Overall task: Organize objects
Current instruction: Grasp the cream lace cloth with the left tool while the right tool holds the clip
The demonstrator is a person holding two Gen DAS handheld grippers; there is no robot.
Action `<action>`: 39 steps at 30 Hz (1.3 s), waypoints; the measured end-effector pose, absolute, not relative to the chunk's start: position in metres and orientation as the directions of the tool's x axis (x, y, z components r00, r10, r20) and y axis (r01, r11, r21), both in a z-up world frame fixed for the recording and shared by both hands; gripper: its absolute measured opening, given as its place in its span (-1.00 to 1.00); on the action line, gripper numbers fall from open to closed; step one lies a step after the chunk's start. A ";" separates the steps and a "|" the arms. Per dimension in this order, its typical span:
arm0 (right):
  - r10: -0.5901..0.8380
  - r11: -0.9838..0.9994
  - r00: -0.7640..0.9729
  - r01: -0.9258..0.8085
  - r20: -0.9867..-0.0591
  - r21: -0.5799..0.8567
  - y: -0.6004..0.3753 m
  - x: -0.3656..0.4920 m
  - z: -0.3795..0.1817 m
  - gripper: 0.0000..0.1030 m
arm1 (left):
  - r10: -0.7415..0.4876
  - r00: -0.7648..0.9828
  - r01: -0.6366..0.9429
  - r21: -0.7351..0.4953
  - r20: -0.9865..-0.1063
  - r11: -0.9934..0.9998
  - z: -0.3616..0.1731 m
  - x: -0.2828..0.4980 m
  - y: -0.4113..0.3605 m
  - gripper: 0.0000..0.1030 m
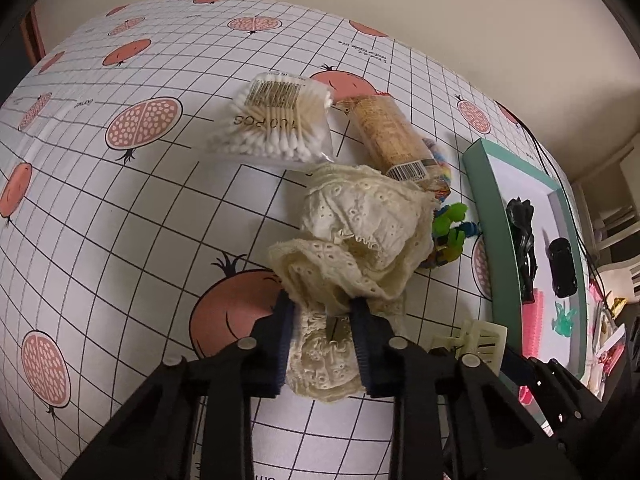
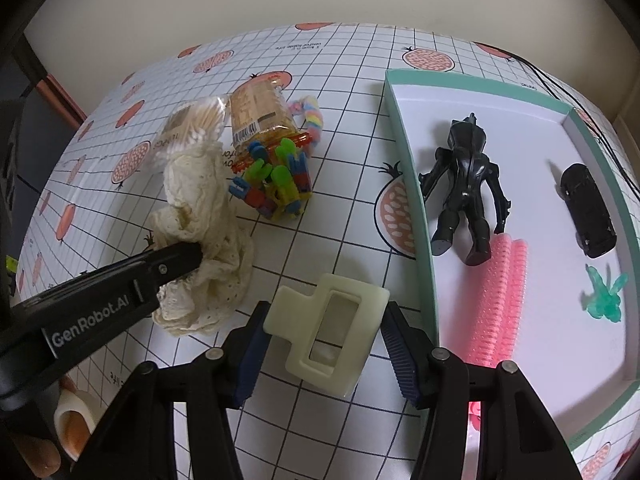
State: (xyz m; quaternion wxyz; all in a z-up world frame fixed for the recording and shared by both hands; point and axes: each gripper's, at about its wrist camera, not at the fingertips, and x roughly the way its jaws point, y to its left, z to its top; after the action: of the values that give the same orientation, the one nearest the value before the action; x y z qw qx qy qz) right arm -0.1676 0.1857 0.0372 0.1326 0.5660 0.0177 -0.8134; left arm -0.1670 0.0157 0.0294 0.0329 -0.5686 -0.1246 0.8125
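Left fingers clamped on the cream eyelet-lace fabric bundle, which rests on the grid-patterned bench; right fingers apart, straddling the ivory plastic claw hair clip lying beside the teal-rimmed white tray.

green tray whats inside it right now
Inside the green tray: a black figure, black toy car, pink hair rollers, and a teal figurine. The right gripper hides its near corner.
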 end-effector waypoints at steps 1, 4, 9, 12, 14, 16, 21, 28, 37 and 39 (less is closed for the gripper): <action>-0.195 -0.964 -0.324 0.236 -0.926 0.120 0.185 -0.167 0.037 0.13 | 0.194 -0.352 0.084 -0.237 -0.916 -0.968 0.030 -0.167 0.016 -0.51; -0.193 -0.964 -0.322 0.239 -0.927 0.118 0.185 -0.167 0.037 0.13 | 0.192 -0.353 0.082 -0.235 -0.916 -0.969 0.032 -0.165 0.014 -0.59; -0.189 -0.963 -0.318 0.245 -0.929 0.112 0.187 -0.165 0.037 0.12 | 0.187 -0.358 0.095 -0.235 -0.915 -0.967 0.035 -0.163 0.012 -0.74; -0.188 -0.962 -0.320 0.249 -0.929 0.109 0.187 -0.164 0.039 0.12 | 0.186 -0.371 0.100 -0.239 -0.910 -0.966 0.039 -0.161 0.009 -0.77; -0.188 -0.961 -0.322 0.255 -0.928 0.106 0.187 -0.164 0.040 0.12 | 0.182 -0.380 0.103 -0.237 -0.907 -0.966 0.042 -0.159 0.007 -0.78; -0.192 -0.960 -0.323 0.260 -0.927 0.108 0.189 -0.163 0.041 0.12 | 0.176 -0.389 0.106 -0.234 -0.904 -0.966 0.045 -0.157 0.006 -0.78; -0.210 -0.957 -0.343 0.265 -0.916 0.120 0.190 -0.161 0.048 0.12 | 0.180 -0.409 0.118 -0.247 -0.895 -0.962 0.051 -0.153 0.002 -0.81; -0.237 -0.951 -0.379 0.280 -0.894 0.133 0.192 -0.156 0.062 0.12 | 0.170 -0.476 0.130 -0.260 -0.863 -0.957 0.068 -0.151 0.000 -0.84; -0.270 -0.946 -0.440 0.287 -0.856 0.151 0.196 -0.149 0.082 0.12 | 0.183 -0.589 0.105 -0.298 -0.787 -0.949 0.101 -0.137 -0.003 -0.85; -0.279 -0.945 -0.450 0.287 -0.848 0.159 0.198 -0.148 0.086 0.12 | 0.195 -0.608 0.105 -0.321 -0.769 -0.941 0.106 -0.134 -0.005 -0.85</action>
State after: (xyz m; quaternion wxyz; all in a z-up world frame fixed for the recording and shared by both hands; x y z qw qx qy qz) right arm -0.1480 0.1977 0.0857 0.1662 0.4973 0.0037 -0.8515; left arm -0.1341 -0.0048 0.1064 0.0255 -0.4418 -0.1697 0.8805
